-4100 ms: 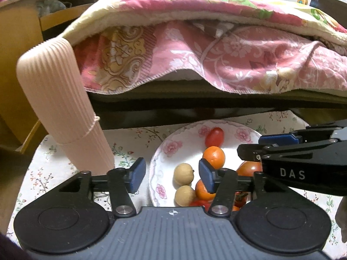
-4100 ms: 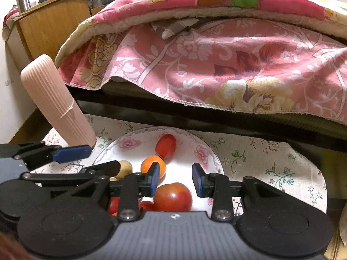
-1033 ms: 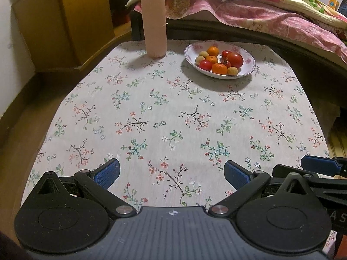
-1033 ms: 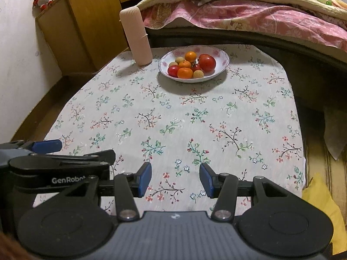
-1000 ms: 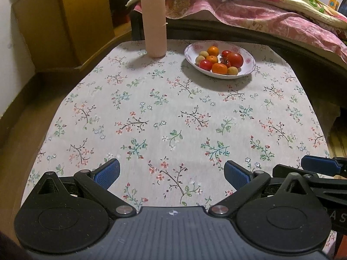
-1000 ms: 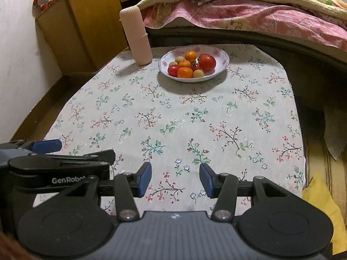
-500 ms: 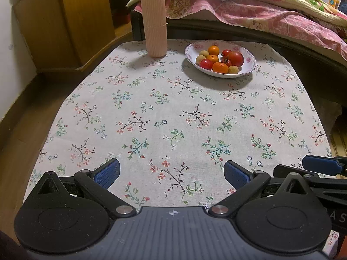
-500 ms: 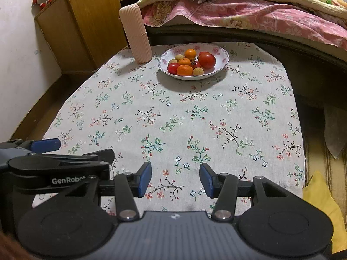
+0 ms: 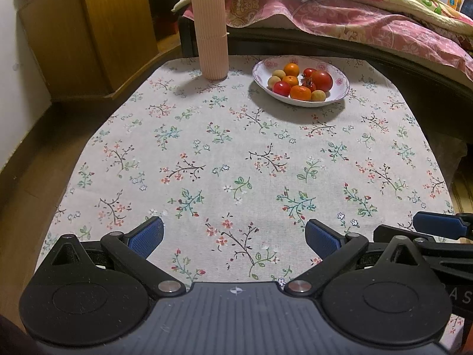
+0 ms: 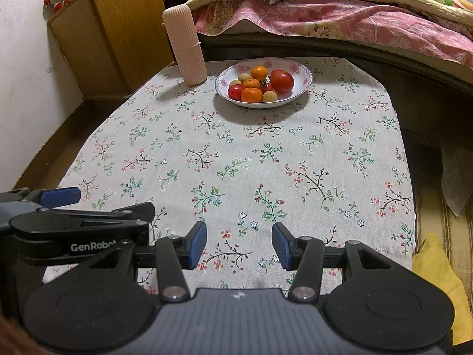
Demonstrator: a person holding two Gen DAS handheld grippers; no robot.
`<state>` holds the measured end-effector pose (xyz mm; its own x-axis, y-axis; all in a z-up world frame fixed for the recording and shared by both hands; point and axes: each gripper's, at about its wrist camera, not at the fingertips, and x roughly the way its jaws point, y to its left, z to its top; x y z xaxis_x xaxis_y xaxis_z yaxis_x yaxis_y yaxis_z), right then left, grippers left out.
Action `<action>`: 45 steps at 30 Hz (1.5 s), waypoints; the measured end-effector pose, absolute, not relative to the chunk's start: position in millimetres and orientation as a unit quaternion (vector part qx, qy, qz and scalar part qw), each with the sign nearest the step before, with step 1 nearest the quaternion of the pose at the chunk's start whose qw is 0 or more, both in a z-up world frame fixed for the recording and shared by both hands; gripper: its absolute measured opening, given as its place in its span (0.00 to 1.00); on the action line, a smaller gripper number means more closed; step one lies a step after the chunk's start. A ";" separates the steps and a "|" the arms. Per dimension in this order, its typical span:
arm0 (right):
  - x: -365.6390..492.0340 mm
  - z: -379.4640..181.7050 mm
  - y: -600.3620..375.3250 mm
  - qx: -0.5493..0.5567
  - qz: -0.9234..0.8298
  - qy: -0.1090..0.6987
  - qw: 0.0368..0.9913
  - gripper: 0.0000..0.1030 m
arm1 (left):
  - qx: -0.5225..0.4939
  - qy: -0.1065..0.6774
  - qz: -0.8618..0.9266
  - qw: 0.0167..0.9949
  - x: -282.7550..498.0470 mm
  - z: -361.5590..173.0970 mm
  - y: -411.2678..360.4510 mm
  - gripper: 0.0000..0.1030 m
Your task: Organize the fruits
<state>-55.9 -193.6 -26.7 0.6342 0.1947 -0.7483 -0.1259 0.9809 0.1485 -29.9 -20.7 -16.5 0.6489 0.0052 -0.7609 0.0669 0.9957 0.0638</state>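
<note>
A white floral plate [image 9: 340, 88] [image 10: 303, 84] stands at the far end of the table. It holds several fruits: a big red tomato [image 9: 322, 80] [image 10: 281, 81], small oranges [image 9: 300, 93] [image 10: 251, 94], small red tomatoes [image 9: 281, 88] and pale round fruits [image 9: 318, 95]. My left gripper [image 9: 235, 236] hovers open over the near edge of the cloth, with nothing between its blue pads. My right gripper [image 10: 239, 245] is open too, its jaws narrower and holding nothing. Both are far from the plate, side by side.
A tall ribbed pink container [image 9: 210, 34] [image 10: 184, 48] stands left of the plate. The flowered tablecloth [image 9: 236, 153] covers the table. Behind lie a bed with a pink quilt [image 9: 369, 17] and a wooden cabinet [image 9: 97, 29]. A yellow cloth [image 10: 437, 272] lies right of the table.
About four seconds ago both grippers were right at the plate; since then they have pulled back to the near edge. Over the last second the view has hardly shifted.
</note>
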 end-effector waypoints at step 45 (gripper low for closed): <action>-56.6 -26.7 -192.9 0.040 0.088 0.418 0.903 0.62 | 0.048 0.414 -0.017 0.909 -30.3 -14.8 -22.0 0.99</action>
